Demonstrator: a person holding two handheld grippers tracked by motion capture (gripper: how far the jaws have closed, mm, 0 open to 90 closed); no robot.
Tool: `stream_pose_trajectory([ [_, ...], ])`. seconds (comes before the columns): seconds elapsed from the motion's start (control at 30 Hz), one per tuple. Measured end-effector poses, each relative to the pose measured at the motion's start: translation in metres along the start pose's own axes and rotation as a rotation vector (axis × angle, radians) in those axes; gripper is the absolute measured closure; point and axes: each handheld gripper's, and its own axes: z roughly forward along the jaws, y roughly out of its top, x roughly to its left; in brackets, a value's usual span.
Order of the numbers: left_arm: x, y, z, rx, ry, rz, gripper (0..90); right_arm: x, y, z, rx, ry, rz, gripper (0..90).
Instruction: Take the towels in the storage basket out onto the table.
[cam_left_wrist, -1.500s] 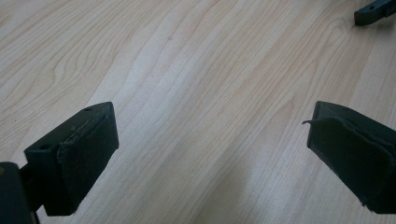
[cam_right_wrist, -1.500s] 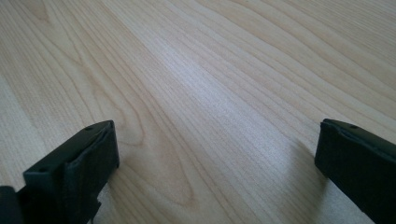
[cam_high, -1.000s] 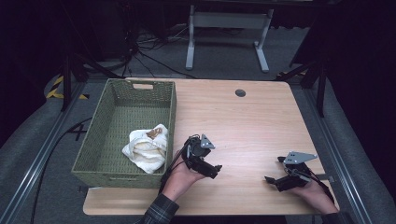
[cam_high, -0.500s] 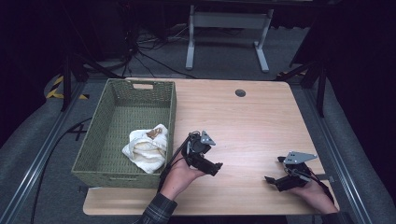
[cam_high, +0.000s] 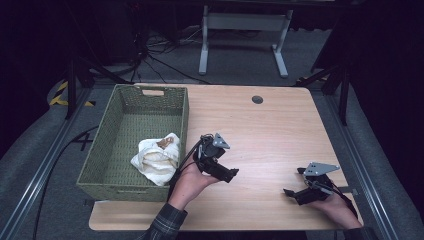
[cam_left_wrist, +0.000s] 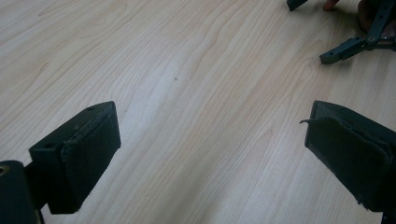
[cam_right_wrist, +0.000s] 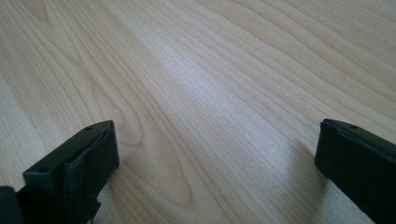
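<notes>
Two grippers sit low over the table (cam_high: 270, 130), and both have their jaws spread wide with nothing between them. The left gripper (cam_high: 226, 174) is just right of the green basket (cam_high: 125, 120), pointing across the wood toward the right gripper (cam_high: 295, 192), which rests near the front right corner. In the left gripper view I see bare wood between the wide jaws, and the other gripper's dark tips far off at the top. The right gripper view shows plain wood between its jaws too. The white cloth (cam_high: 156, 156) lies bunched up inside the basket, in the near right part, touching the basket's right wall. One fold shows a bit of brown. It looks to me like the cloth is already put away and the hands are just resting. If the cloth needs to go deeper, I think the left gripper is the one to use, since it is closest. It should lift up over the basket wall first so it does not bump the rim, then come down on the top of the bunch and pinch a thick fold, not a thin edge that could slip. The right gripper can stay put, well out of the way.
</notes>
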Motion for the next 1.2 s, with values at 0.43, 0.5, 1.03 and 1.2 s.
stream_pose_trajectory([
  [0.43, 0.013, 0.009, -0.022, -0.018, 0.011, -0.002, 4.9, 0.0, 0.0, 0.0, 0.0, 0.0, -0.001, 0.0],
  [0.5, 0.015, 0.011, -0.025, -0.015, 0.014, 0.008, 4.9, 0.0, 0.0, 0.0, 0.0, 0.0, -0.001, 0.0],
  [1.03, 0.035, 0.003, -0.055, -0.024, 0.048, 0.031, 4.9, -0.001, 0.0, 0.0, -0.001, 0.008, -0.008, 0.0],
  [1.2, 0.043, -0.004, -0.065, -0.03, 0.061, 0.002, 5.3, -0.001, 0.0, 0.0, -0.002, 0.008, -0.008, 0.0],
])
